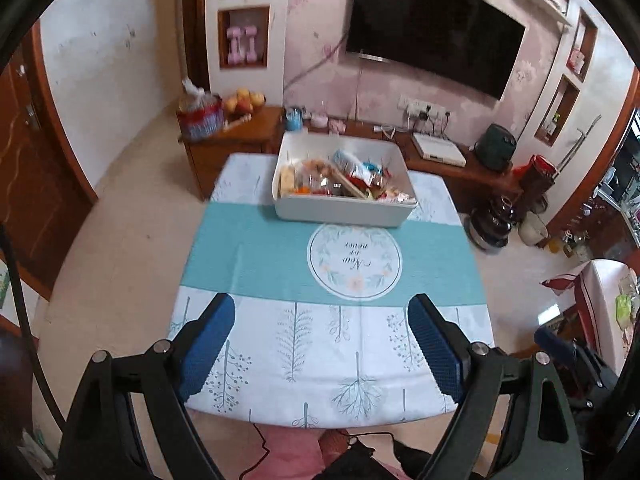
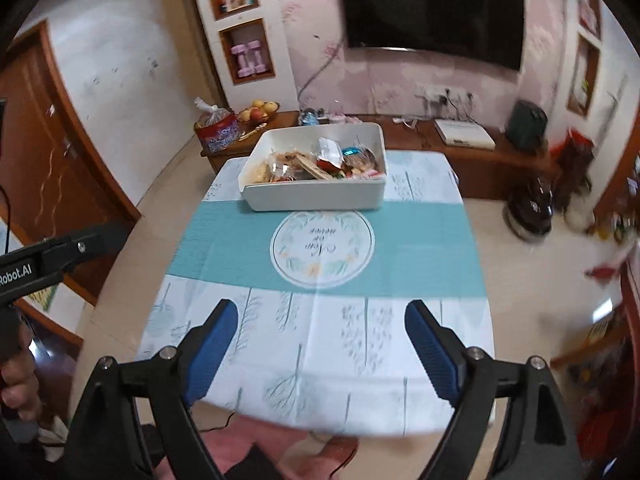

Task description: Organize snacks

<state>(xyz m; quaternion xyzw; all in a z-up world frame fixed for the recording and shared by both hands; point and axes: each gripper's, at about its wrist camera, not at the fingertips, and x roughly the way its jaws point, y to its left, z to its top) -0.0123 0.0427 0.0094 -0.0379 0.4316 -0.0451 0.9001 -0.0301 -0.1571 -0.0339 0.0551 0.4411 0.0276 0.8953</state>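
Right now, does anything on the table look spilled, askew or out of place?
Nothing stands out. The snacks all sit inside the white bin at the far end of the tablecloth, none spilled outside.

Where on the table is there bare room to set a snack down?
The whole near half of the tablecloth, from the round emblem to the near edge, is bare. So is the teal band left of the emblem. The white bin at the far edge is crowded with snacks.
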